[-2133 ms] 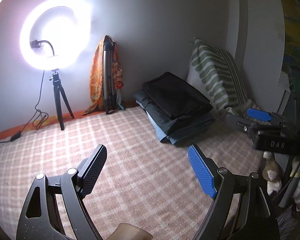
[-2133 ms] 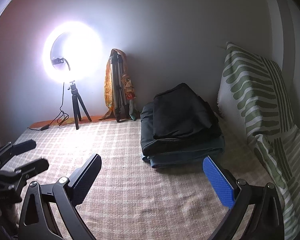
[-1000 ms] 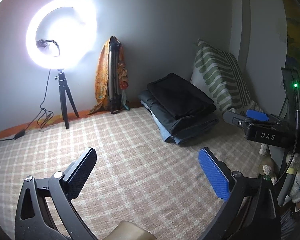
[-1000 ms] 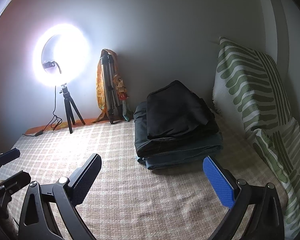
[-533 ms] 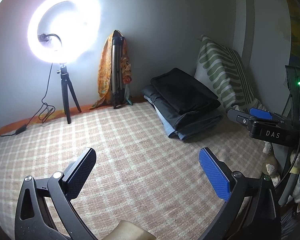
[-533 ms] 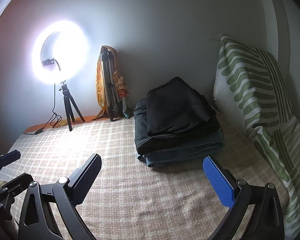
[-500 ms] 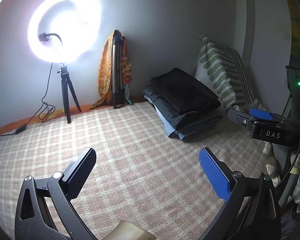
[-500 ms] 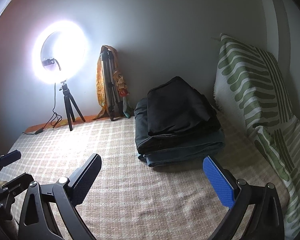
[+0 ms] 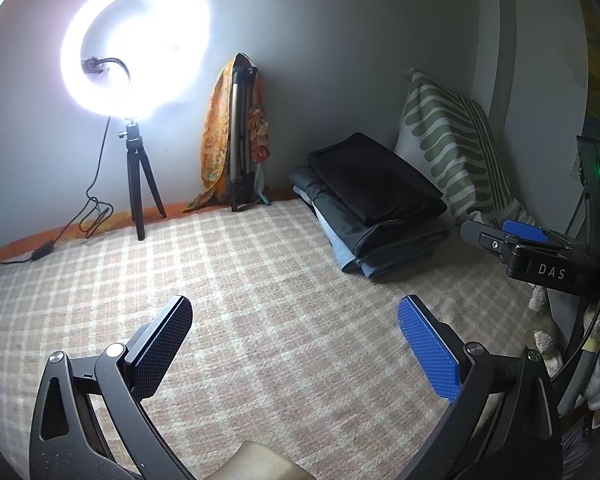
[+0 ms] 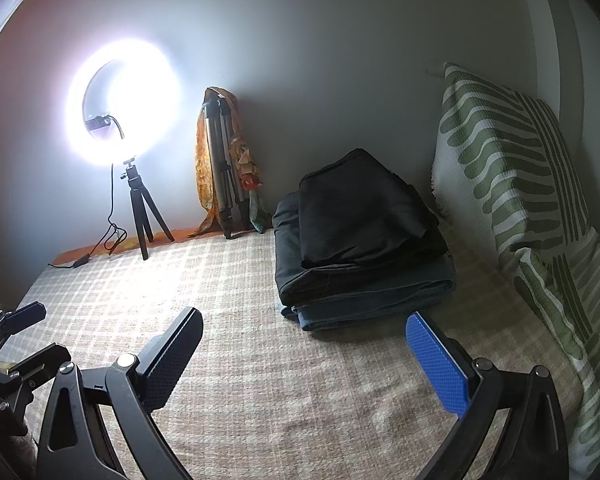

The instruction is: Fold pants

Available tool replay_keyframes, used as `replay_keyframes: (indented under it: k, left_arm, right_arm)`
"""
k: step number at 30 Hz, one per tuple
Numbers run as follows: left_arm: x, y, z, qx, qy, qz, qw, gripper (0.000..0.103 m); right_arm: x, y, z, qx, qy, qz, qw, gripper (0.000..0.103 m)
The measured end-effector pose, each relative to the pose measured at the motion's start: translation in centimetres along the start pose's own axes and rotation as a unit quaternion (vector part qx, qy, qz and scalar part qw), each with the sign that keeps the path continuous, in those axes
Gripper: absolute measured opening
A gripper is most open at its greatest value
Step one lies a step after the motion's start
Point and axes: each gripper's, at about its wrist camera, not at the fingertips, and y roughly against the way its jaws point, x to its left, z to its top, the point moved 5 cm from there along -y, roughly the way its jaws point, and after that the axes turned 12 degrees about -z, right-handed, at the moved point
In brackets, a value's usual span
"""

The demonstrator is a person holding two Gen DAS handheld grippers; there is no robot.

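Little has been moved since earlier: both the left gripper [image 9: 296, 344] and right gripper [image 10: 304, 356] are held agape, nothing clamped, with folded pants [image 10: 360, 240] stacked at 1 o'clock

Lower folded pants [image 10: 376, 312] mostly covered

bed [image 10: 260, 380] – checked cover | folded pants stack [image 10: 360, 240] | striped pillow [image 10: 520, 184] | ring-light tripod [image 10: 140, 216]

bedspread [image 10: 300, 380] open ahead; pants stack [image 10: 360, 240], pillow [image 10: 520, 184] block right.
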Motion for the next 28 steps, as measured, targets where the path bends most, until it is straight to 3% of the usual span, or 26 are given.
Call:
replay_keyframes:
  k: [28]
  left_arm:
    - [0.9,-0.2,-0.3,-0.004,0.006,0.006,1.0000,0.102]
  right_arm:
    - [1.2,-0.5,-0.3,0.015,0.004,0.016,1.000,0.103]
